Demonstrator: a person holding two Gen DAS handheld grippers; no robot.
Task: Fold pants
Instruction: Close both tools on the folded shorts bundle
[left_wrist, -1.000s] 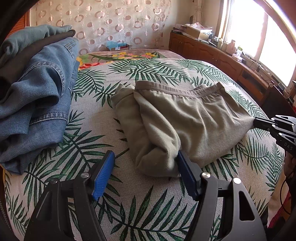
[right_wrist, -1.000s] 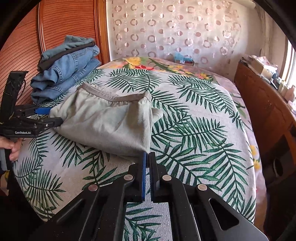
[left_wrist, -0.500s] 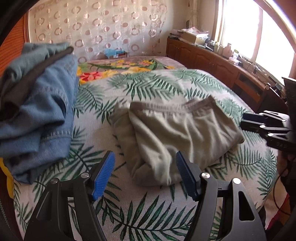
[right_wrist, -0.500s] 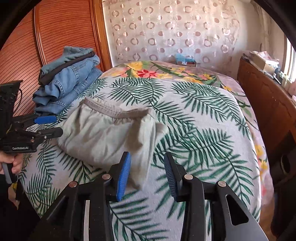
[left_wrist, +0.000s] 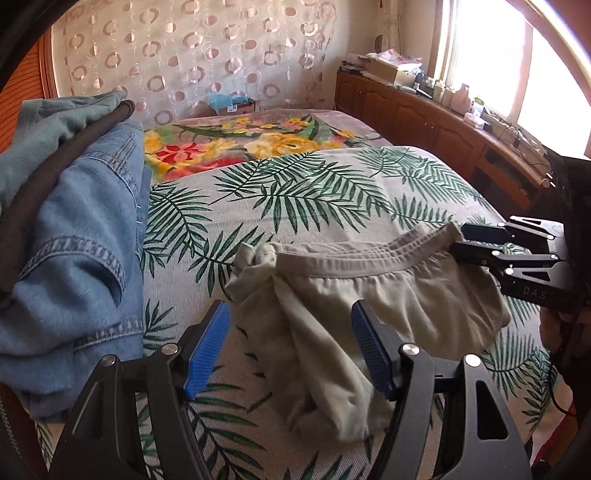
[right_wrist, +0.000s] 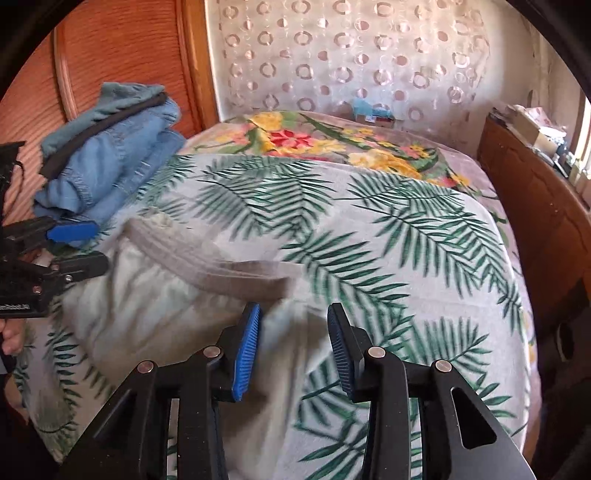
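Pants: grey-green pants (left_wrist: 369, 295) lie folded into a loose bundle on the leaf-print bedspread (left_wrist: 295, 192), near its front edge; the elastic waistband faces the far side of the bed, and a knotted drawstring end sticks out at the bundle's left corner.
Left gripper: the left gripper (left_wrist: 291, 347) hovers over the near left part of the bundle with its blue pads spread wide; cloth shows between them, but neither pad presses on it.
Right gripper: the right gripper (right_wrist: 291, 347) is over the right edge of the bundle, jaws parted with nothing pinched; in the left wrist view its fingers sit just beside the right end of the waistband. The right wrist view is blurred.
Clothes stack: a pile of folded jeans (left_wrist: 74, 240) with a dark garment and a teal one on top rests at the left side of the bed, against a wooden panel.
Background: a flowered blanket (left_wrist: 258, 136) covers the far end of the bed, with a circle-patterned curtain behind it.
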